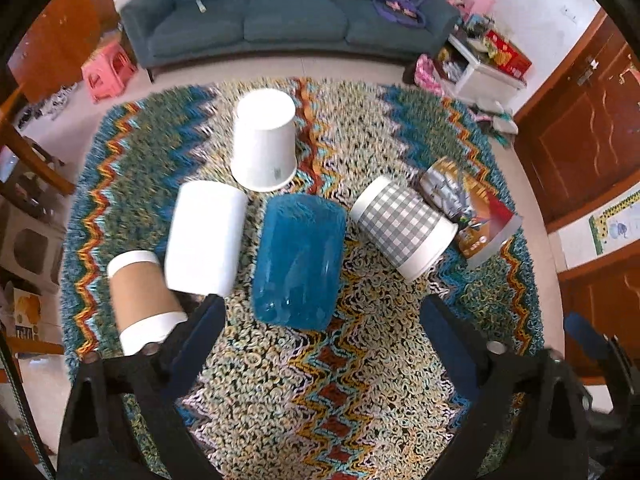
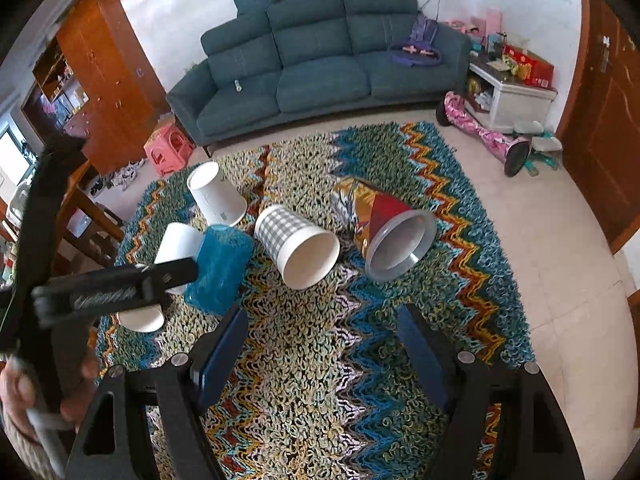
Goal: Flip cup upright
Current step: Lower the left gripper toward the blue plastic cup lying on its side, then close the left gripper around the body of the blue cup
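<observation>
Cups lie scattered on a zigzag shag rug (image 1: 360, 380): a blue translucent cup (image 1: 298, 260) on its side at the centre, a gingham cup (image 1: 402, 226) and a foil-printed cup (image 2: 380, 228) tipped over to its right, and a white paper cup (image 1: 264, 144) standing mouth-down behind. The left gripper (image 1: 320, 312) hangs spread just short of the blue cup; the right gripper (image 2: 322, 324) is spread over bare rug.

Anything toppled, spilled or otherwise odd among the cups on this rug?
Yes: no cup stands upright. The checked cup, blue cup, brown cup, foil cup and one white cup lie on their sides; another white cup sits upside down. Nothing spilled.
</observation>
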Available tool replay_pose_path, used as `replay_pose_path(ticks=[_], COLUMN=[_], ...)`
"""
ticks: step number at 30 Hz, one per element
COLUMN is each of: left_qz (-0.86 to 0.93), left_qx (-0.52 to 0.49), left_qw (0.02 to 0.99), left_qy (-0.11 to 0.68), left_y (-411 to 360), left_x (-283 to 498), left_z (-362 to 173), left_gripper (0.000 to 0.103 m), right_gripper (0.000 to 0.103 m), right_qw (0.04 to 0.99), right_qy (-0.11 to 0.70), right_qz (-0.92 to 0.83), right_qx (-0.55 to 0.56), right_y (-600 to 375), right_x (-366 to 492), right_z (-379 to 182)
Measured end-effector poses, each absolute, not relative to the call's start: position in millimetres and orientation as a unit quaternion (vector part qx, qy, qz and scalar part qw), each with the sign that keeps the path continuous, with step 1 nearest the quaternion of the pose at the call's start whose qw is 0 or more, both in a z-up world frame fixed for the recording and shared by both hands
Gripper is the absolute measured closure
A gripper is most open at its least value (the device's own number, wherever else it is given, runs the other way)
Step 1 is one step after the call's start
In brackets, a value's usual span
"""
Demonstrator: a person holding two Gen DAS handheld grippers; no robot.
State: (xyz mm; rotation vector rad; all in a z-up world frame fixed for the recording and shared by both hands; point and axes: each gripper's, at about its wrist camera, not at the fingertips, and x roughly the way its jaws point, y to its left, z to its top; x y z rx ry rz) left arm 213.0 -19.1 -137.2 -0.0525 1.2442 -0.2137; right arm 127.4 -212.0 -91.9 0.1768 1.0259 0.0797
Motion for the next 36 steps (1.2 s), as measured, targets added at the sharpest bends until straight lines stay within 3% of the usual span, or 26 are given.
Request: replay_pose_path(ticks=[23, 36], left_qz=[-0.075, -0.052], left_qx=[-0.010, 0.006], left_qw=[0.749, 0.732], left_qy=[0.658, 0.679], left_y=[-31.7, -42.7], left_x=[265.1, 282.4], left_z=[-201.2, -226.9], left_gripper=[0.017, 0.027], right_gripper=[0.025, 0.025], right_qw=[0.853, 0.851], right_qy=[0.511, 0.514], right_qz=[0.035, 0.034], right_qx=[0.096, 0.096], right_y=[-217.0, -217.2], right_x=[136.6, 136.7], right_z=[-119.3, -122.4])
